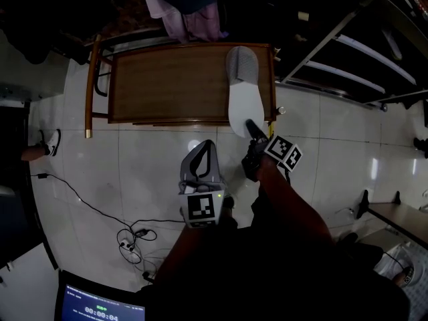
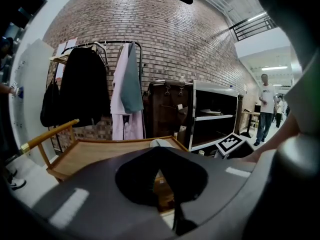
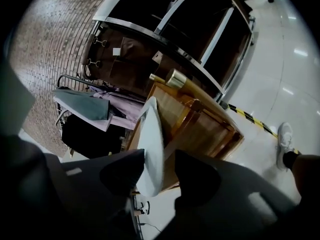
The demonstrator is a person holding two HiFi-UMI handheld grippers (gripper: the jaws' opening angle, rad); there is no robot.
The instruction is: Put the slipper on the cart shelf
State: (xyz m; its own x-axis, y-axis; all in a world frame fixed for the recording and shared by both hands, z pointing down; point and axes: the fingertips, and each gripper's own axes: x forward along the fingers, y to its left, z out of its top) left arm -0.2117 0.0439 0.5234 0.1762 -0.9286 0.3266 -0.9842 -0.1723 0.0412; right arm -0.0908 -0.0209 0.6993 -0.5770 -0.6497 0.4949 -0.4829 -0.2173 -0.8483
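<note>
Likely step: seating slipper (image 1: pixel 241 92) fully on shelf (image 1: pixel 167 79). Best to nudge farther in to end heel overhang at near edge, keep sole flat, then back out low without dragging it along. At heel, right gripper (image 1: pixel 255 131): jaws apart astride it, gap showing at one jaw, not clamped. Nearer, over floor, left gripper (image 1: pixel 207 146): jaws together, empty. Location: right end of shelf, toe far, heel past near edge. Look: white footbed, grey toe band, thin flat sole; probably light and floppy.
</note>
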